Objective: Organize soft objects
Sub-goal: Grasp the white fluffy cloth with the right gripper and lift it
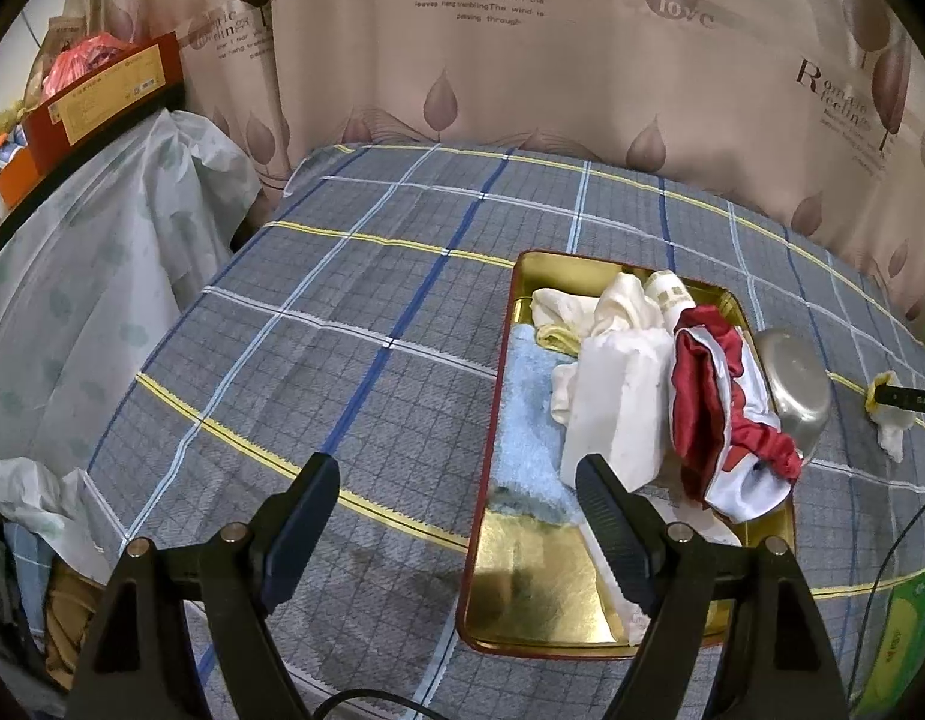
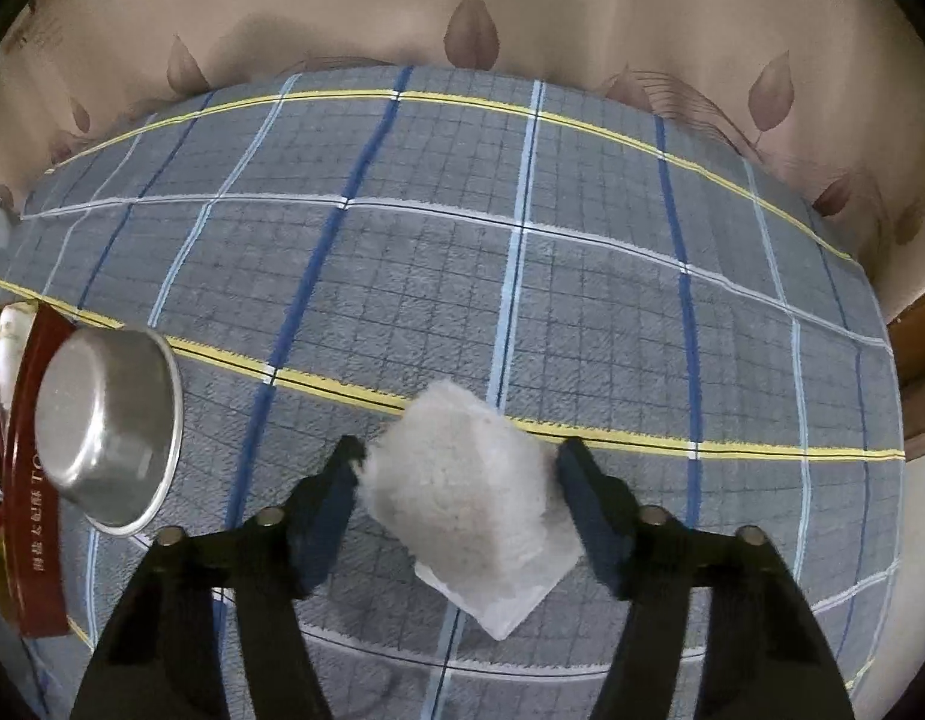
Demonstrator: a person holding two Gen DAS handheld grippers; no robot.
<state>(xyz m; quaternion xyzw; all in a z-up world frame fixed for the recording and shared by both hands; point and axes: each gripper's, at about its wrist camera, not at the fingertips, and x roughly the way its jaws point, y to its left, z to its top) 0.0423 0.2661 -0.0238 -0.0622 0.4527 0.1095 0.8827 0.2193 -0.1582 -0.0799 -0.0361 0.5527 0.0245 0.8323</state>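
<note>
White fluffy pad (image 2: 462,474) between right fingers (image 2: 336,498)

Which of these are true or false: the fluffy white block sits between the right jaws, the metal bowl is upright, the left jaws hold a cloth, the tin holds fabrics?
1. The fluffy white block lies between the right gripper jaws. True.
2. The metal bowl stands upright. False: it is tipped against the tin.
3. The left gripper holds a cloth. False: its jaws are open and empty.
4. The tin holds fabrics, among them a red and white cloth. True.
</note>
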